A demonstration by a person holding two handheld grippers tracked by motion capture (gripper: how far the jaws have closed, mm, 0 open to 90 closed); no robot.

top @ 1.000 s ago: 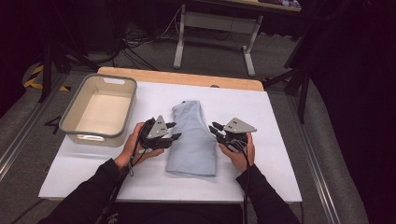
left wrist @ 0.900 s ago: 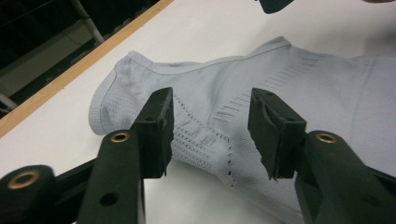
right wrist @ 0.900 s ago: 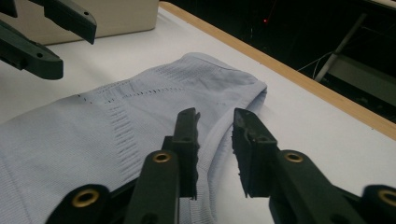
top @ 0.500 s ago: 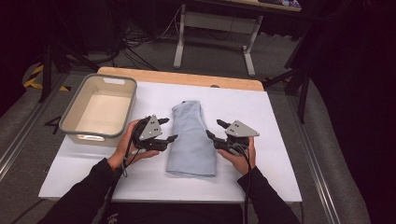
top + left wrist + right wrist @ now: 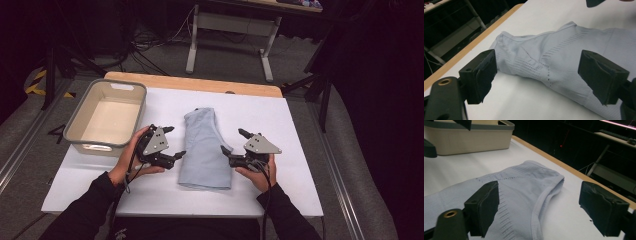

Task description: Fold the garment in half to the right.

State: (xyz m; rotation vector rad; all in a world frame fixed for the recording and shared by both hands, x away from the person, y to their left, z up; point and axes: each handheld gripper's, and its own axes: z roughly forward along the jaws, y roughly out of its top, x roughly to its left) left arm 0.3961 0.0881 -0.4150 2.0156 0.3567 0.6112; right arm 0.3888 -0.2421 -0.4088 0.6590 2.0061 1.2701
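A pale blue ribbed garment [image 5: 204, 147] lies folded lengthwise in the middle of the white table cover, its waistband end toward the far side. My left gripper [image 5: 175, 141] sits just off the garment's left edge and is open. Its jaws have just been opening and grip nothing. My right gripper [image 5: 232, 140] sits at the garment's right edge, also open, its jaws likewise just opened with nothing pinched. In the left gripper view the garment [image 5: 559, 57] lies beyond the wide jaws [image 5: 537, 66]. The right gripper view has the cloth [image 5: 519, 185] under and past the spread jaws [image 5: 539, 195].
A beige plastic bin [image 5: 75, 117] stands empty at the table's left, near my left hand, and appears again as the bin [image 5: 474, 137] in the right gripper view. The table's wooden far edge [image 5: 200, 84] borders the white cover [image 5: 300, 165]. Desk legs and cables stand beyond.
Both grippers' jaws have spread from nearly shut to wide. The left gripper has drawn away leftward from the garment's edge; the right hand has stayed about where it was.
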